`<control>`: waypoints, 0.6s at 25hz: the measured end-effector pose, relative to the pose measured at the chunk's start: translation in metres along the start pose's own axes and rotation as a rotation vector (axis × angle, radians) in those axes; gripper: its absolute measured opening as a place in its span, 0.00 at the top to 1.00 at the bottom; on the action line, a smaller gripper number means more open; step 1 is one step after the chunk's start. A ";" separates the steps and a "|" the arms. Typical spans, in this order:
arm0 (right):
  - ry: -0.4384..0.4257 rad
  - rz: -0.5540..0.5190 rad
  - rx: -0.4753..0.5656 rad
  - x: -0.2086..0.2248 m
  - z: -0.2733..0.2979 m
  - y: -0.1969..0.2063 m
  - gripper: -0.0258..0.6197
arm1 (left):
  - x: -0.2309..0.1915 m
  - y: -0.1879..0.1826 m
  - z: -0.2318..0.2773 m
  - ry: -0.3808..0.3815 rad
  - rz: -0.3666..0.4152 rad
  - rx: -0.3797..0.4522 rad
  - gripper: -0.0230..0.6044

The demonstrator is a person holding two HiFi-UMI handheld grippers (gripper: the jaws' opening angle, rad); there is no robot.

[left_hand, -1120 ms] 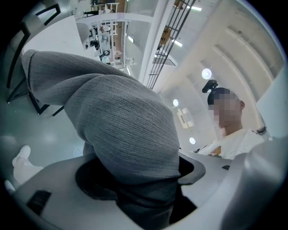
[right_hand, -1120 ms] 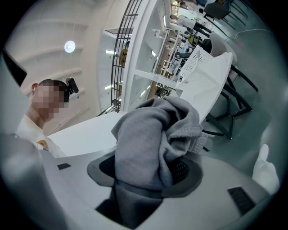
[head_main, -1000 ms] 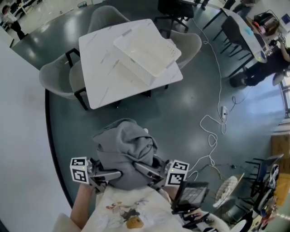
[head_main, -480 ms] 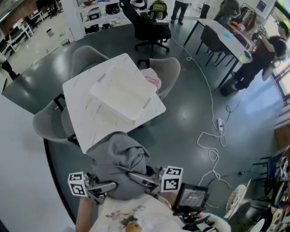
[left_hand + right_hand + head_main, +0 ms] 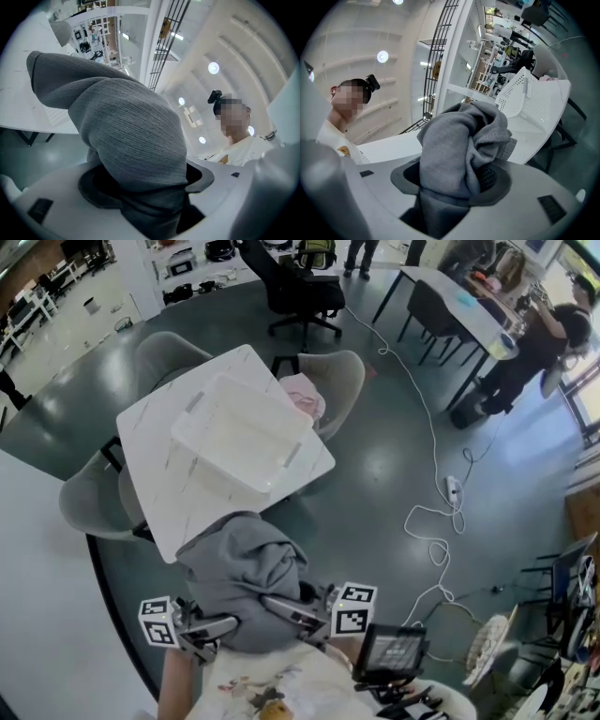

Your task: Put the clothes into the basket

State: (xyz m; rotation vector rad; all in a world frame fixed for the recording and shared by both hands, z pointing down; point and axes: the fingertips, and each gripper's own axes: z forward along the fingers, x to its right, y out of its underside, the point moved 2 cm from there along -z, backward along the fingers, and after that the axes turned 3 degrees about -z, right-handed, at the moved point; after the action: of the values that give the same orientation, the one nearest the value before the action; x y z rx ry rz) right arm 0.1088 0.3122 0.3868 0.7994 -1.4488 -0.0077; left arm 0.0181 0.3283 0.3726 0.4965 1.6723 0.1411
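**Head view:** a grey garment (image 5: 248, 568) is being held up between the left gripper (image 5: 214, 625) and the right gripper (image 5: 292, 609), near the edge of the table (image 5: 155, 488); the basket (image 5: 292, 454) on the table is appearing empty; a pink cloth (image 5: 305, 395) is lying on a chair (image 5: 349, 381) beyond.

**Left gripper view:** a fold of the garment (image 5: 131, 136) is being pinched between the jaws.

**Right gripper view:** bunched garment (image 5: 459, 145) is likewise being clamped by the jaws; the basket (image 5: 525, 101) is being faced.

**Progress, as judged:** the garment is lifted but not yet placed; the carry over the rim and the release are being left to do.

Head downward, gripper views upward — sharing grey garment (image 5: 246, 568).
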 end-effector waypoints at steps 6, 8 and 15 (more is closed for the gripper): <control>0.008 0.024 0.025 0.007 -0.001 -0.001 0.59 | -0.006 -0.004 0.003 -0.014 -0.017 -0.015 0.38; 0.007 0.028 0.026 0.009 0.001 -0.003 0.59 | -0.008 -0.007 0.003 -0.019 -0.020 -0.016 0.38; 0.020 0.015 0.045 0.017 0.015 -0.032 0.59 | -0.014 -0.040 0.012 -0.016 -0.011 -0.022 0.39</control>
State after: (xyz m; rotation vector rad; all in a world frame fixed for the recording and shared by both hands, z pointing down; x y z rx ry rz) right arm 0.1132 0.2736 0.3850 0.8238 -1.4400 0.0443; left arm 0.0215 0.2848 0.3688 0.4700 1.6562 0.1471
